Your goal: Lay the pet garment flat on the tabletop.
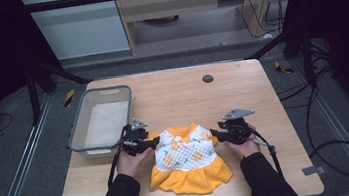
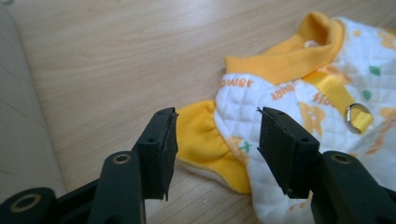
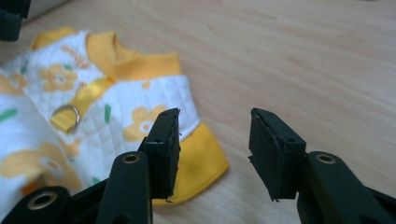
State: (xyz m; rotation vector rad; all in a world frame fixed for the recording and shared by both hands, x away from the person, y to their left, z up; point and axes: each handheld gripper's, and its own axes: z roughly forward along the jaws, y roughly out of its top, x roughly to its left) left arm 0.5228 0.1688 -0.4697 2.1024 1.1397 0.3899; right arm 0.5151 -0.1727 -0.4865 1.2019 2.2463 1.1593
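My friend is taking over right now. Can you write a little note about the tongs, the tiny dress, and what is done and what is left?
Left tongs: open, at the dress's yellow sleeve, not pinching it yet.
Right tongs: open, at the other sleeve, not pinching either.
The dress lies flat on the table, between the two tongs. The grey bin sits to the left of it, on the left part of the table.
Done: both tongs are lined up at the sleeves.
Left: probably pinch each sleeve, then fold or lift the dress.
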